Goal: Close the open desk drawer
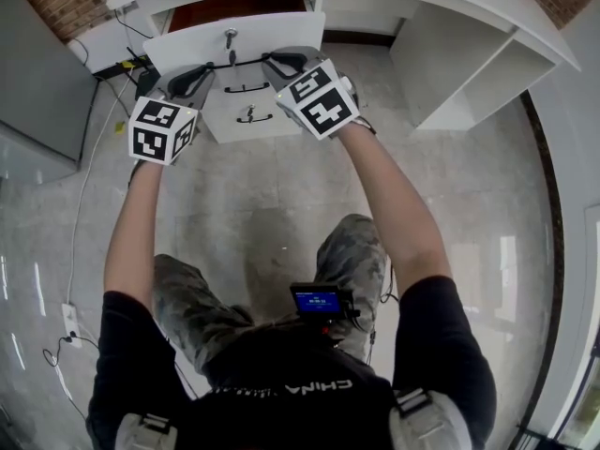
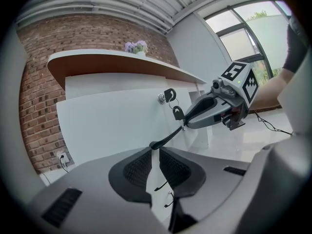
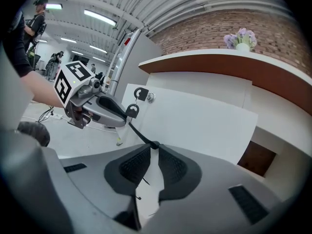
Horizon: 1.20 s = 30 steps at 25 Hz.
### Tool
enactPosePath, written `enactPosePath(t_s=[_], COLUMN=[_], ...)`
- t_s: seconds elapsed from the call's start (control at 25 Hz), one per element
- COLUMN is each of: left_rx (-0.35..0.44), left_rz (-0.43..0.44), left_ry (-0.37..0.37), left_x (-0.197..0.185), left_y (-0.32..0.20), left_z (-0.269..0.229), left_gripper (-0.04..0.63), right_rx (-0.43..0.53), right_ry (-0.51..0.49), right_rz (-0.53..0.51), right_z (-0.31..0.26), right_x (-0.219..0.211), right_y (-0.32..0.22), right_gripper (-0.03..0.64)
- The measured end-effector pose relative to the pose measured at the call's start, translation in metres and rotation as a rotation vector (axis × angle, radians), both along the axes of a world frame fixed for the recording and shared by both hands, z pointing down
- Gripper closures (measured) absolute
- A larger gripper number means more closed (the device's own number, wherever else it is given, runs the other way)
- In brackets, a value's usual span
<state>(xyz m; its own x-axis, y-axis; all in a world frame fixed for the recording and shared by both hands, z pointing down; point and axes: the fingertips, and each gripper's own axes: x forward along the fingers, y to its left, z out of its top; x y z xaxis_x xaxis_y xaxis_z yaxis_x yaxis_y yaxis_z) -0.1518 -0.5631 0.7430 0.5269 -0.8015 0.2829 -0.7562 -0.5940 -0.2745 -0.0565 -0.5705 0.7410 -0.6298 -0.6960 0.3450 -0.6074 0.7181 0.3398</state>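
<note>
The white desk's top drawer stands pulled out toward me, with a key in its lock. A thin black handle runs across its front. My left gripper is shut on the handle's left end, and my right gripper is shut on its right end. In the left gripper view the jaws pinch the handle against the drawer front, with the right gripper beyond. The right gripper view mirrors this: its jaws, the handle, the left gripper.
Two lower drawers with black handles sit shut beneath. An open white shelf compartment is to the right. Cables and a socket strip lie on the floor at left beside a grey panel. A flower pot stands on the desktop.
</note>
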Motion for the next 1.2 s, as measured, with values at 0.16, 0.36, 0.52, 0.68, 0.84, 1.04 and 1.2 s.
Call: enactPosePath(t_s=[0.16,0.36,0.52,0.68,0.84,1.04,1.2], left_rx=[-0.003,-0.008,-0.010,-0.027,-0.045,-0.061,-0.079], left_rz=[-0.006,-0.012,-0.010,-0.012,-0.019,-0.019,-0.030], left_ry=[-0.003,-0.005,-0.021,-0.021,-0.023,-0.034,-0.020], left_x=[-0.002,-0.003,-0.003,-0.003,-0.003,-0.003,-0.003], left_y=[-0.017,-0.034,-0.044,-0.055,-0.062,-0.070,-0.078], left_z=[0.000,0.000,0.000,0.000,0.002,0.002,0.001], left_gripper=[0.537,0.538,0.538,0.538,0.538,0.538,0.538], right_rx=[-0.002,-0.007,-0.011,-0.016,-0.025,-0.046,-0.047], right_ry=[0.008,0.005,0.010,0.022,0.024,0.014,0.011], right_rz=[0.007,0.023,0.027,0.036,0.049,0.047,0.046], right_z=[0.000,0.000,0.001,0.001,0.002,0.002,-0.001], right_x=[-0.003,-0.003,-0.003,-0.003,-0.003,-0.004,-0.007], right_y=[-0.015,-0.033,-0.043,-0.053,-0.061,-0.067,-0.075], right_gripper=[0.557,0.557,0.557,0.557,0.557,0.557,0.557])
